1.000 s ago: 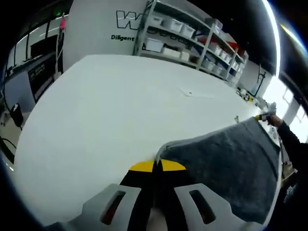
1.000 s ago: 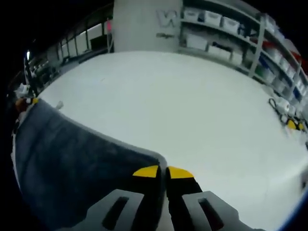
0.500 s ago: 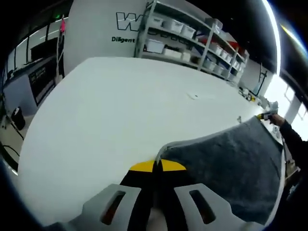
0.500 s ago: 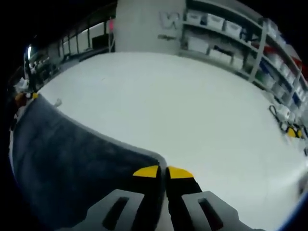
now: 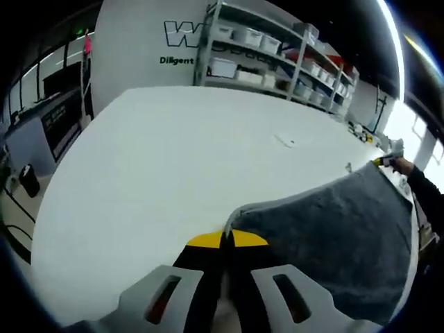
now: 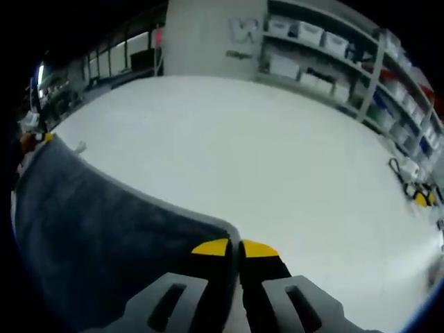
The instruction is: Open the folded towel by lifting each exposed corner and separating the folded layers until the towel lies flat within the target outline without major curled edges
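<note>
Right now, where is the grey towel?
The grey towel hangs stretched between both grippers above the white table: one corner pinched in the left gripper, lower right of its view, the other in the right gripper.

The white wall [image 5: 139, 35] in the left gripper view has a big "W" and below it the small word "Diligent". The rest is cut off by shelves [image 5: 277, 55].
</note>
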The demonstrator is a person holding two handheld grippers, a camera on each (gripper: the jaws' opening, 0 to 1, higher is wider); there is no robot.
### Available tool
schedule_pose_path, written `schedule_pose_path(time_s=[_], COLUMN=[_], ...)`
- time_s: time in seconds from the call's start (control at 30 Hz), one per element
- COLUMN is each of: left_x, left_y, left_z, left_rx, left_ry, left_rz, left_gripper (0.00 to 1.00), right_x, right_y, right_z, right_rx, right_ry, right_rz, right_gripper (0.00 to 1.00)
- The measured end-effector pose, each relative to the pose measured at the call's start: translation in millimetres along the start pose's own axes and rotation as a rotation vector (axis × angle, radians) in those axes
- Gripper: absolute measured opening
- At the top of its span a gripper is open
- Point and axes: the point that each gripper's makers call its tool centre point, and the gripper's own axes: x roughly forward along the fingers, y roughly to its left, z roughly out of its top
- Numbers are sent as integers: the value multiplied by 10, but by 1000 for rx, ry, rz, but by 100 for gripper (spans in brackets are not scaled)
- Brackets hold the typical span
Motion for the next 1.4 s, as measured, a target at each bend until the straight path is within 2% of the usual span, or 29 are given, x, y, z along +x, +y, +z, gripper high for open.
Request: schedule_pose_path(time_s=[0.1, 0.13, 0.37, 0.6, 0.87, 0.93, 1.03, 1.17, 1.3, 1.4], left_x=[14, 5, 27, 118, 196, 218, 240, 269, 332, 373], left_y=[-26, -104, -141, -80, 14, 41, 73, 141, 181, 211], left_z=[-7, -31, -4, 95, 156, 180, 210, 251, 302, 341], left_rx=[-1, 0, 15, 112, 141, 156, 177, 171, 145, 177], left_ry=[-1, -3, -4, -8, -7, -19, -28, -28, -21, -5], left_rz=[1, 2, 13, 79, 99, 119, 139, 139, 128, 139], left_gripper=[0, 0, 0, 0, 0, 0, 0, 0, 0, 0], right_x=[8, 20, 117, 184, 262, 274, 300, 314, 354, 385], right_y=[22, 22, -3, -12, -37, -21, -11, 24, 16, 30], right_z=[15, 29, 134, 205, 280, 291, 316, 339, 368, 398], right_rx=[0, 1, 4, 0, 10, 49, 60, 18, 15, 17], right_ry=[-8, -9, -21, -33, -52, -74, -85, -55, -40, -50], right_rz=[-7, -10, -13, -20, -20, -13, -14, -25, -37, -57], right_gripper=[0, 0, 0, 0, 0, 0, 0, 0, 0, 0])
